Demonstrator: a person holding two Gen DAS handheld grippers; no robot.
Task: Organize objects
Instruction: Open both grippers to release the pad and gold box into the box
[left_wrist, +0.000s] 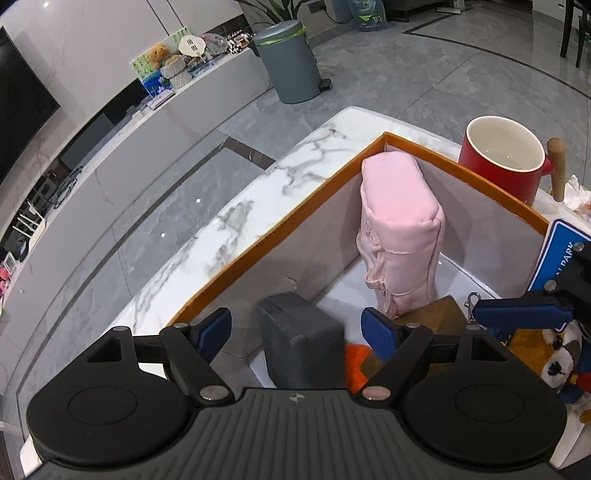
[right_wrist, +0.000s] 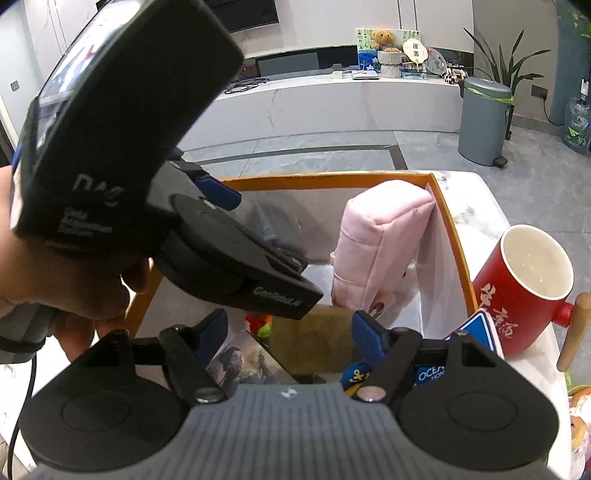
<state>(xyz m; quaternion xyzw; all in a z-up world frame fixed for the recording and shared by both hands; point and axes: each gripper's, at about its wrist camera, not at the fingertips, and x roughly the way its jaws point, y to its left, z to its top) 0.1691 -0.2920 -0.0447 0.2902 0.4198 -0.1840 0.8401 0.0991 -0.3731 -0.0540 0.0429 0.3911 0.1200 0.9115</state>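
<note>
Two claws hang over the orange-rimmed cardboard box (left_wrist: 280, 218): the left gripper (left_wrist: 297, 328) gapes wide around a dark grey textured case (left_wrist: 303, 339), pads clear; the right gripper (right_wrist: 288, 332) stands open, empty, near the upright pink fabric pouch (right_wrist: 380, 251).

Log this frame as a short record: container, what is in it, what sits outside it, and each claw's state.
container: orange-rimmed box on a marble table
inside: pink pouch upright in the far corner; grey case; plush toy; blue sign
outside: red mug beside the box
left claw: open, astride the grey case, pads apart from it
right claw: open, empty
</note>
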